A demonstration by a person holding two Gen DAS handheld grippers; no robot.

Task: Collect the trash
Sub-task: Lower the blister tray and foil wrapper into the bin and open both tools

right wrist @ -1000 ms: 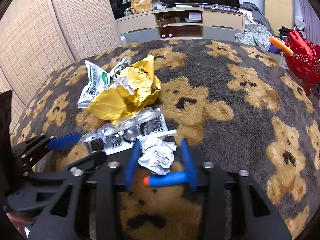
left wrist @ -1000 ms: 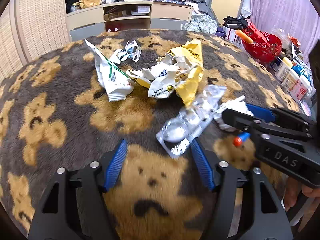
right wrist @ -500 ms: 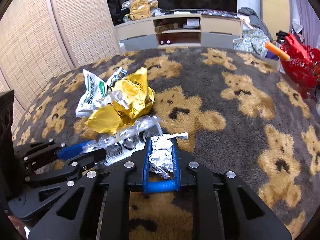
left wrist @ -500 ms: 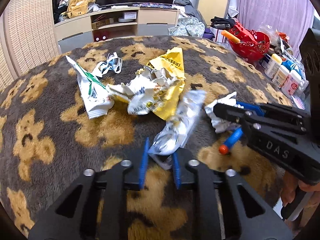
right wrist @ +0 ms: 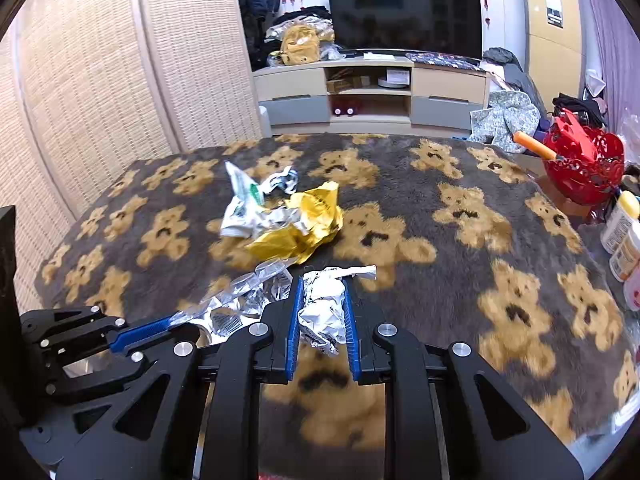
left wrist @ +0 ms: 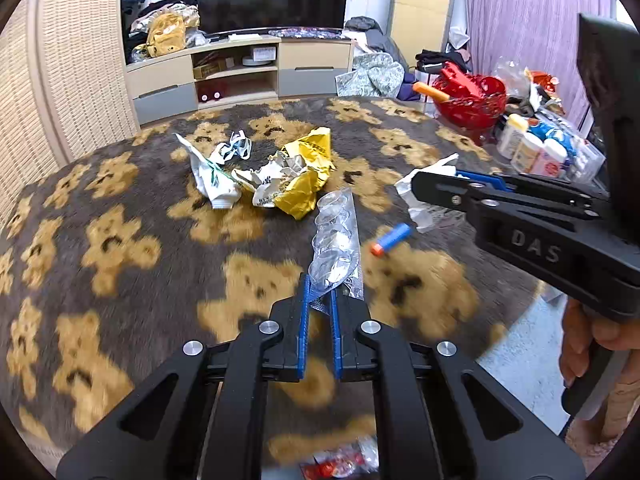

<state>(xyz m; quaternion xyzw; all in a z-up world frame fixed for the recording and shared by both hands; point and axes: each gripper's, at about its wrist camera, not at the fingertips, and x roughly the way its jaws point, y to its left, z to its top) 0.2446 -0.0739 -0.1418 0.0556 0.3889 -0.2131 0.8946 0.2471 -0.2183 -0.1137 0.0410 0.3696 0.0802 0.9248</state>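
Observation:
My left gripper [left wrist: 320, 292] is shut on a clear plastic blister wrapper [left wrist: 336, 240] and holds it above the bear-patterned blanket [left wrist: 120, 240]. My right gripper [right wrist: 322, 292] is shut on a crumpled white paper wad [right wrist: 324, 308], also lifted; it also shows in the left wrist view [left wrist: 424, 196]. A yellow wrapper [left wrist: 308, 180] [right wrist: 304, 224], a white and green packet [left wrist: 212, 180] [right wrist: 240, 208] and a small twisted wrapper [left wrist: 236, 148] lie in a heap on the blanket. A blue foam dart with an orange tip [left wrist: 390, 238] lies on the blanket under the right gripper.
A red basket [left wrist: 472, 100] [right wrist: 580, 168] and several bottles [left wrist: 532, 148] stand at the right edge. A TV cabinet [right wrist: 372, 92] and a wicker screen [right wrist: 100, 80] stand behind. Something red and clear [left wrist: 340, 460] shows below the left gripper.
Both grippers closed on their items and lifted them off the blanket. The blue dart dropped out from the right gripper's reach and stays on the blanket.

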